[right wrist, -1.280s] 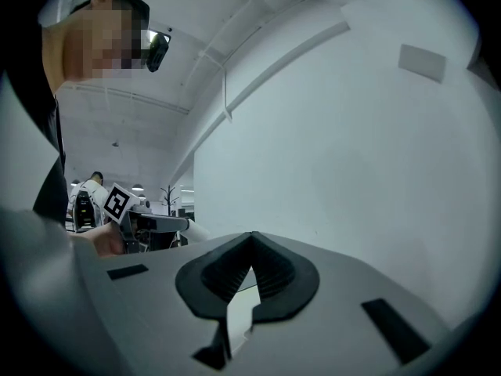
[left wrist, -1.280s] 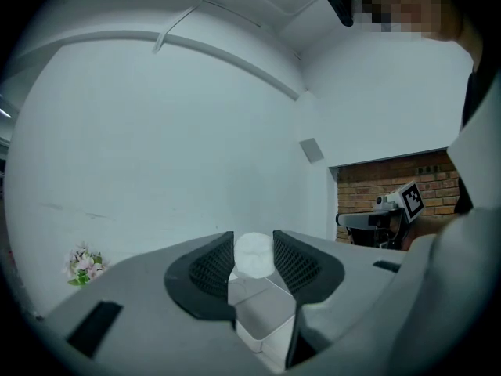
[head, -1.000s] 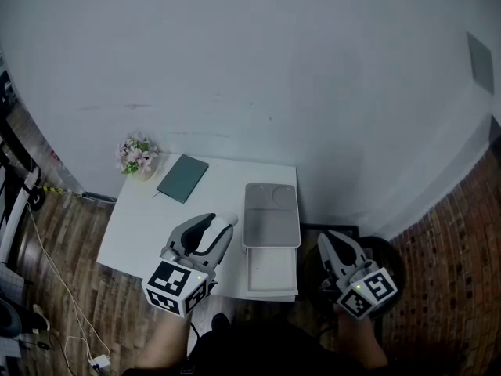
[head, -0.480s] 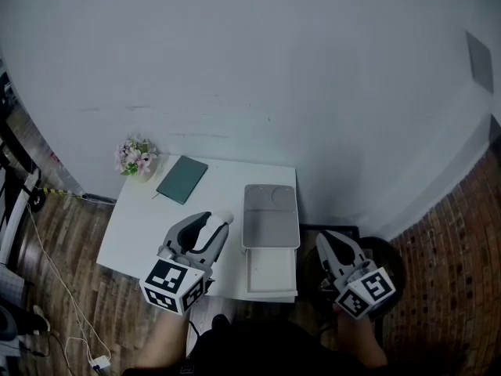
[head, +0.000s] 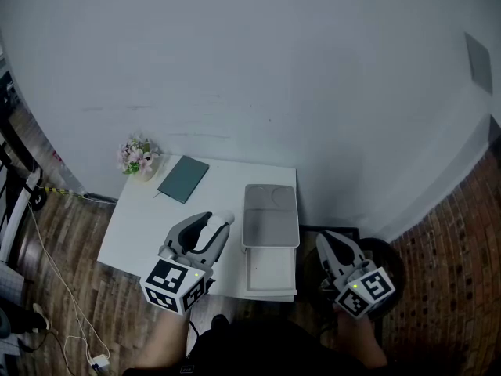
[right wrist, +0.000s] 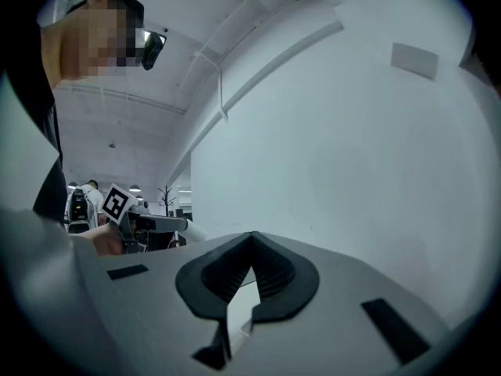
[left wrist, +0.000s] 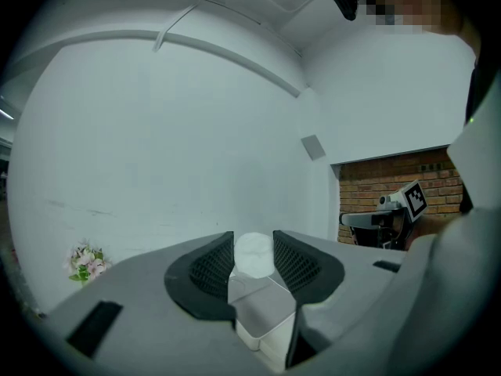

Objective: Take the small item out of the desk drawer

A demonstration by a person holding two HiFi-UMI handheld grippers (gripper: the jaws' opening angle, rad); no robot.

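Left gripper: jaws are clamping a small white item, pads pressing it from both sides.
Small white item: is sitting at the tips of the left jaws, raised over the white desk, just left of the grey-topped drawer unit (rounded and pale; I cannot make out any finer detail).
Drawer: is standing pulled out toward the person, white inside.
Right gripper: jaws are meeting at the tips, with nothing between them; it is hanging off the desk's right edge, well apart from the drawer.
Green notebook: is lying flat near the desk's back edge.
Flowers: are sitting at the back left corner, beside the notebook.
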